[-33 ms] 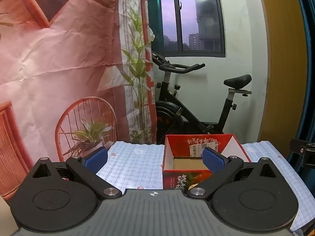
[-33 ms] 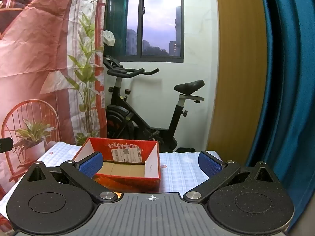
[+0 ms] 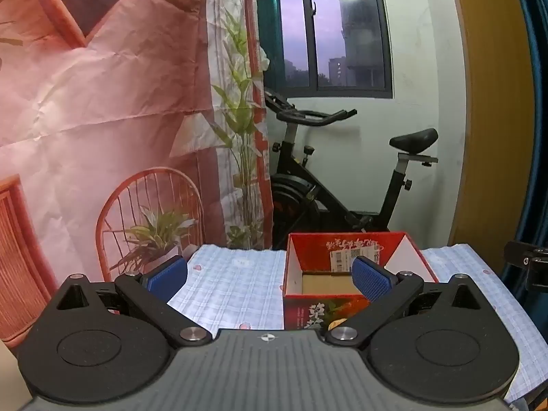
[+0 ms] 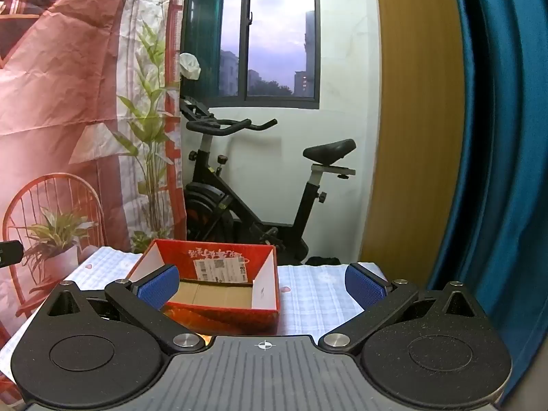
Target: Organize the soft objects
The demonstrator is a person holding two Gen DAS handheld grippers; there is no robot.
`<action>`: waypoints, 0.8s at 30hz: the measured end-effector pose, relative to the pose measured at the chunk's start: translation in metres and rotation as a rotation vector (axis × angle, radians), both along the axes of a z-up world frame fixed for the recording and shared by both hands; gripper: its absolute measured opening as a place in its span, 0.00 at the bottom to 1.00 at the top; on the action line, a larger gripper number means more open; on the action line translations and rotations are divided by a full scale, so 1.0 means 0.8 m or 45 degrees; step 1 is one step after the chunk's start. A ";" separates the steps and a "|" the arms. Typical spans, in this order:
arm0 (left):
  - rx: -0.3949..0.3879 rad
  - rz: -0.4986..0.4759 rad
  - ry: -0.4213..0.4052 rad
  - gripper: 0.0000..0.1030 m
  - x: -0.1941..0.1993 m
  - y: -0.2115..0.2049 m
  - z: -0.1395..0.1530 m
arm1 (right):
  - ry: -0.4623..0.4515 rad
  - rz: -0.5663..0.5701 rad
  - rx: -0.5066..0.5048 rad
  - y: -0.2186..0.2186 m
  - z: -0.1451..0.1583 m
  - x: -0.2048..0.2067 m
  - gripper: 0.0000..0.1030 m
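A black exercise bike (image 4: 253, 185) stands under a dark-framed window (image 4: 267, 34) against the white wall. Left of it hangs a creased printed backdrop (image 3: 113, 96) showing a rattan chair and plants; a teal curtain (image 4: 500, 137) and a wooden panel (image 4: 418, 120) fill the right.

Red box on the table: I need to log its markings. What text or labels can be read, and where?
Red box, inner back wall: white characters, too blurred to read.
White shipping label with barcode: print too small.
Box front: large white characters, partly hidden, unreadable.
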State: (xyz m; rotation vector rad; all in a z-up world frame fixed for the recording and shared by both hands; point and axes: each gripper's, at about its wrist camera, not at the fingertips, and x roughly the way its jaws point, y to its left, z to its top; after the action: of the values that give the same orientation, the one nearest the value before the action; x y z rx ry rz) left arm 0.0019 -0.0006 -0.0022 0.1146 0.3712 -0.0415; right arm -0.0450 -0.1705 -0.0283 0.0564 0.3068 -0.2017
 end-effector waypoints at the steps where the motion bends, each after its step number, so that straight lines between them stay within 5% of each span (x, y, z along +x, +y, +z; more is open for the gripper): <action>1: -0.005 -0.004 0.009 1.00 0.001 0.000 -0.001 | 0.001 0.000 0.004 0.001 0.000 0.001 1.00; 24: -0.010 0.033 0.007 1.00 0.000 0.004 0.000 | 0.025 0.010 0.015 0.009 -0.001 0.004 1.00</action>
State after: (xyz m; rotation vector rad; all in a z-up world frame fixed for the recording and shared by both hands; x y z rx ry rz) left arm 0.0016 0.0030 -0.0019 0.1022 0.3778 -0.0173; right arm -0.0420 -0.1634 -0.0290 0.0645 0.3275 -0.1929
